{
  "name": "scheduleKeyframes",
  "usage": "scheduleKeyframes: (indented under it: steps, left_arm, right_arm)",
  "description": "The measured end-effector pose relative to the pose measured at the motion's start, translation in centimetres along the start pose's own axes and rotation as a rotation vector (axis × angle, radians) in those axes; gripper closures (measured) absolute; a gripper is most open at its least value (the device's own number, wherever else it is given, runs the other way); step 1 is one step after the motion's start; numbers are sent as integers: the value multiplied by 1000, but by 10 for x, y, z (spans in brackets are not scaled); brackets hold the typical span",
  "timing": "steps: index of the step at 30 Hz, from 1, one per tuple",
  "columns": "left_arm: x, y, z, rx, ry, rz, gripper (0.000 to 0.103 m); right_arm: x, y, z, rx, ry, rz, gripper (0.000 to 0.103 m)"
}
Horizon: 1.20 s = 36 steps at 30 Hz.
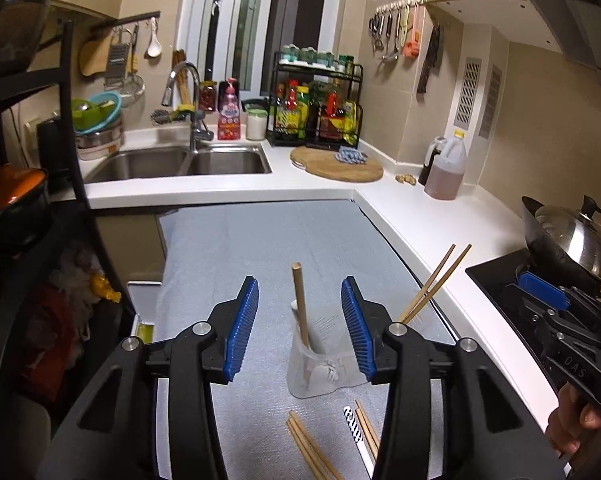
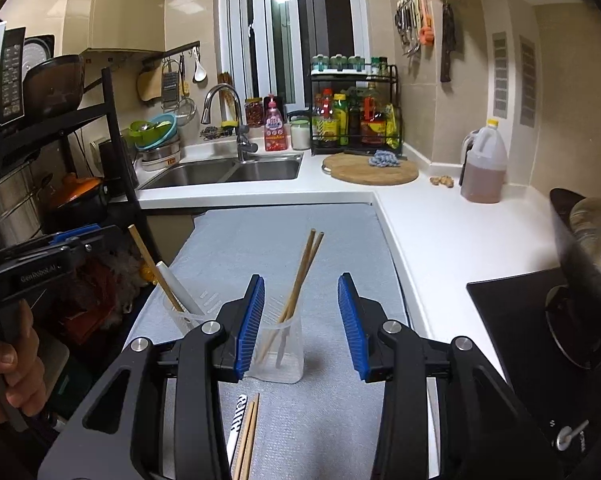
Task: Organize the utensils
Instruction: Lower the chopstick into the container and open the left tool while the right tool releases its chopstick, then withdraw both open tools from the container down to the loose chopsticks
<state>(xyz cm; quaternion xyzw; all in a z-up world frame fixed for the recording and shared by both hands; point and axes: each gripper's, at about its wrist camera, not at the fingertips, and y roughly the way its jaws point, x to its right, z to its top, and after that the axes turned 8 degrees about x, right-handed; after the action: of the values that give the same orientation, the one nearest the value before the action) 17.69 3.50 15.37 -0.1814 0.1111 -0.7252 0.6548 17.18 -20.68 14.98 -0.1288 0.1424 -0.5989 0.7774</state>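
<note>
Two clear plastic cups stand on a grey mat [image 1: 260, 240]. The left cup [image 1: 320, 368] holds one wooden chopstick [image 1: 300, 300] and a white utensil; it also shows in the right wrist view [image 2: 188, 316]. The right cup [image 2: 280, 352] holds two wooden chopsticks [image 2: 300, 280], whose tips show in the left wrist view [image 1: 436, 284]. Loose chopsticks [image 1: 312, 452] and a white patterned utensil [image 1: 356, 432] lie on the mat near me; they also show in the right wrist view [image 2: 246, 436]. My left gripper [image 1: 300, 328] is open and empty above the left cup. My right gripper [image 2: 302, 328] is open and empty around the right cup.
A white counter [image 2: 440, 232] runs along the right, with a black cooktop [image 2: 520, 320] and a wok [image 1: 572, 240]. An oil jug [image 2: 484, 168], a round cutting board [image 2: 372, 168], a double sink [image 2: 224, 172] and a condiment rack stand behind. A black shelf [image 2: 112, 128] is at left.
</note>
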Motion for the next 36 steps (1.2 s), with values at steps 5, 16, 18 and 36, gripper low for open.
scheduleKeyframes:
  steps: [5,16,18,36]
  left_arm:
    - [1,-37,-15,46,4,16,60]
    - [15,-87,-82,31,-17,5,67]
    - [17,-92,-98,17,-22,0,72]
    - [35,-86,-207,-78,34,-7,83]
  right_arm:
    - [1,-36,-15,35,7,-12,64]
    - [-7,-94,-65,35,16,10,75]
    - [-9,-100,-79,22,28,35,97]
    - [-32,-83,-198,-186,76,91,94]
